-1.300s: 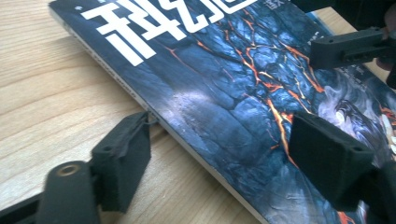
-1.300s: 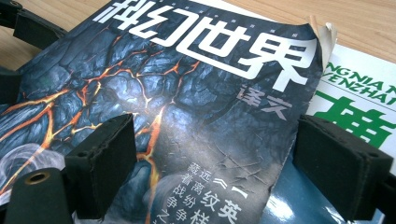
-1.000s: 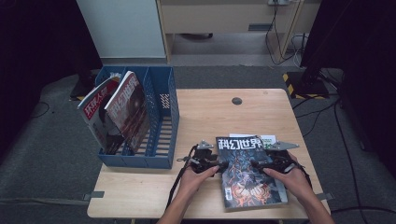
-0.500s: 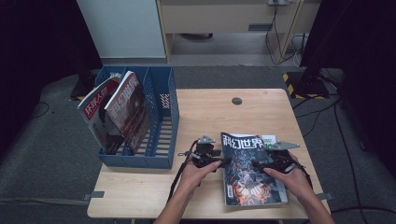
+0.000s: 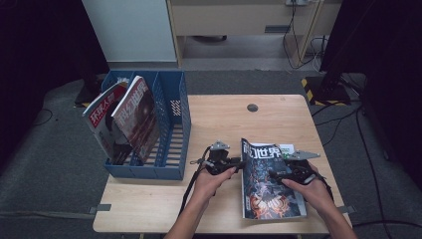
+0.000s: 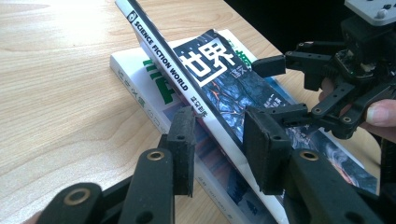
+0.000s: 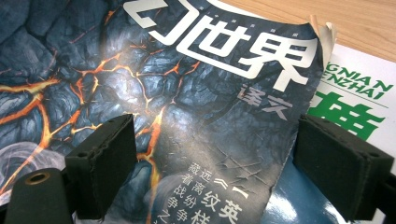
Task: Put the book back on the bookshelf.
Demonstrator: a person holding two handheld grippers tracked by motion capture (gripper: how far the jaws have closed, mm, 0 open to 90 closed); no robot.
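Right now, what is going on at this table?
A person with a gripper in each hand is lifting the top magazine off another lying on the table. The left gripper has just been closing, its jaws astride the raised spine edge. The right gripper stands open over the cover. Two more magazines stand in the blue rack.

Lower magazine (image 5: 285,149) mostly hidden under dark magazine (image 5: 268,184); its title unreadable

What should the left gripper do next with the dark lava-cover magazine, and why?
Probably finish closing, then lift. The left gripper has just been closing, its jaws straddling the raised white spine of the dark lava-cover magazine, pads apparently not yet pressing; a green-and-white magazine lies beneath.
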